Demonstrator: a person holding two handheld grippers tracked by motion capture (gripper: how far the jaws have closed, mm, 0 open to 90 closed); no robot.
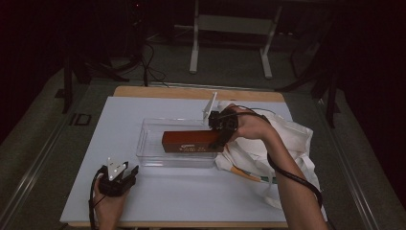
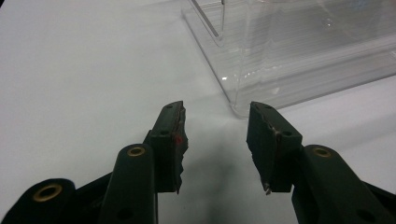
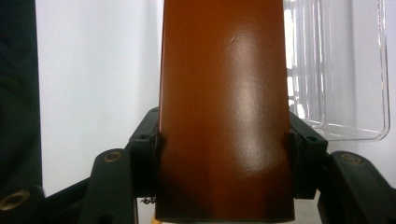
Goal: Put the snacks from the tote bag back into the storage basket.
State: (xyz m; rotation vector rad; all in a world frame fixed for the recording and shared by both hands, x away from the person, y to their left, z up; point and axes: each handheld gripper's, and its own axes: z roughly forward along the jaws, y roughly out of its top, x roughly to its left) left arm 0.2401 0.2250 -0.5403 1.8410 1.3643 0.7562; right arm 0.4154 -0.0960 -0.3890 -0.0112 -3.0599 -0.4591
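Observation:
A long red-brown box (image 1: 189, 142) with pale print on its side hangs over a clear plastic bin (image 1: 148, 152) in the middle of the table. My right gripper (image 1: 221, 132) is shut on the box's right end; in the right gripper view both jaws press the sides of the box (image 3: 224, 112), with the clear bin (image 3: 345, 84) beyond it. My left gripper (image 1: 125, 173) rests on the table near the front left, open and holding nothing. In the left gripper view its jaws stand apart around my left gripper's midpoint (image 2: 217, 123), facing a corner of the bin (image 2: 261, 70).
A white cloth bag (image 1: 282, 148) lies crumpled right of the bin, with an orange-handled item (image 1: 244, 175) poking out of it. The white table top (image 1: 95, 143) ends in a wooden edge at front and back. A table frame (image 1: 230, 43) stands on the floor behind.

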